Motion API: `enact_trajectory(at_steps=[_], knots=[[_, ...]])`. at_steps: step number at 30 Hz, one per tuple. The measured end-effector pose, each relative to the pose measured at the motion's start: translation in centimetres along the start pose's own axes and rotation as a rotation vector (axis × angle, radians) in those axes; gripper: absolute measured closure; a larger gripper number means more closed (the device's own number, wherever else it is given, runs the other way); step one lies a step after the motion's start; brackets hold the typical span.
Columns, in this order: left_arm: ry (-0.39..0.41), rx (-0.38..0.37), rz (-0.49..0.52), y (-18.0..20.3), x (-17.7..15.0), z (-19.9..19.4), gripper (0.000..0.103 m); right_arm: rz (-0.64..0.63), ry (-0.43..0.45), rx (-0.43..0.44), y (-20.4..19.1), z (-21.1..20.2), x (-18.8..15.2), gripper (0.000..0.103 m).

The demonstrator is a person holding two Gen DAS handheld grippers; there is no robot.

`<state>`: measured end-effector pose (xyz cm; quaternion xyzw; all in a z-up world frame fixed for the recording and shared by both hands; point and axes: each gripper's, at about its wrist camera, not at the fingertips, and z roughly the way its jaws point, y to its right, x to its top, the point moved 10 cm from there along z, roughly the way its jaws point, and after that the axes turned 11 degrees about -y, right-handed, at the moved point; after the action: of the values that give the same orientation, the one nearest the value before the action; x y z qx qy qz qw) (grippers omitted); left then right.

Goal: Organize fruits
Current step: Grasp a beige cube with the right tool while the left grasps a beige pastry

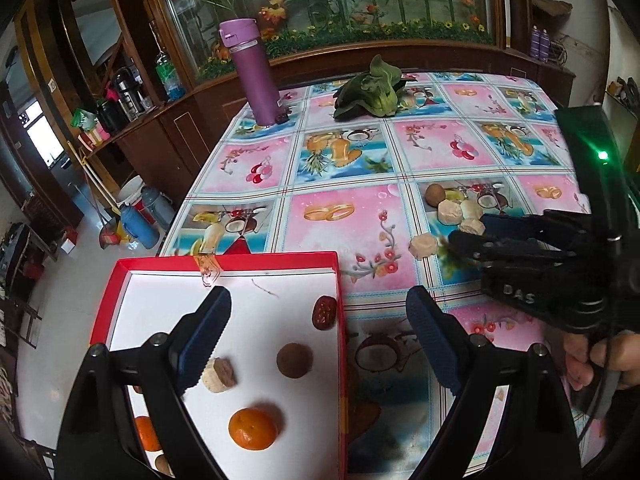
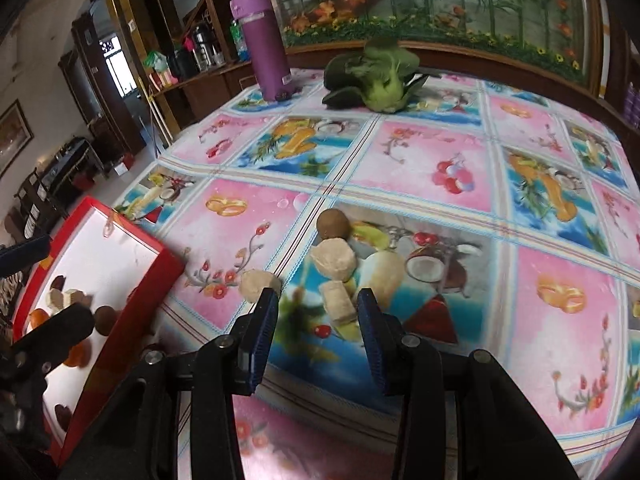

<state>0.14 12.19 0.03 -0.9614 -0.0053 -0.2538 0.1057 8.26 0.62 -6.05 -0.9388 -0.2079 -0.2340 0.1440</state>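
A red box (image 1: 342, 344) with a white floor sits at the table's near left. In it lie an orange (image 1: 253, 428), a brown round fruit (image 1: 294, 360), a red date (image 1: 324, 312) and a beige-and-brown piece (image 1: 218, 374). My left gripper (image 1: 319, 300) hovers open over the box's right wall, holding nothing. On the cloth, a brown kiwi-like fruit (image 2: 334, 224) sits beside several beige chunks (image 2: 334, 258). My right gripper (image 2: 318, 300) is open, low over the table. One beige chunk (image 2: 338, 300) lies just ahead between its fingertips, and another (image 2: 254, 286) rests by the left finger.
A purple bottle (image 2: 266, 48) and a green leafy vegetable (image 2: 380, 76) stand at the table's far side. The table's left edge drops to the floor beside the red box (image 2: 120, 300). A person's hand (image 1: 600, 360) grips the right gripper's handle.
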Motion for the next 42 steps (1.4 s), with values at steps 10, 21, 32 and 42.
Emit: enact_trajectory(at_steps=[10,21,32,42], knots=[[-0.047,-0.013,0.029,3.0,2.2,2.6,0.013,0.052,0.009,-0.022,3.3,-1.2,-0.8,0.089],[-0.123,-0.072,0.061,7.5,4.4,7.7,0.028,0.146,0.008,0.034,6.2,-3.1,-2.9,0.089],[-0.126,-0.191,0.028,8.5,3.8,8.4,0.076,0.154,0.017,0.045,5.9,-3.2,-2.8,0.089],[-0.065,-0.280,0.004,8.8,1.8,4.3,0.076,0.162,0.079,0.074,5.5,-4.8,-2.7,0.089]])
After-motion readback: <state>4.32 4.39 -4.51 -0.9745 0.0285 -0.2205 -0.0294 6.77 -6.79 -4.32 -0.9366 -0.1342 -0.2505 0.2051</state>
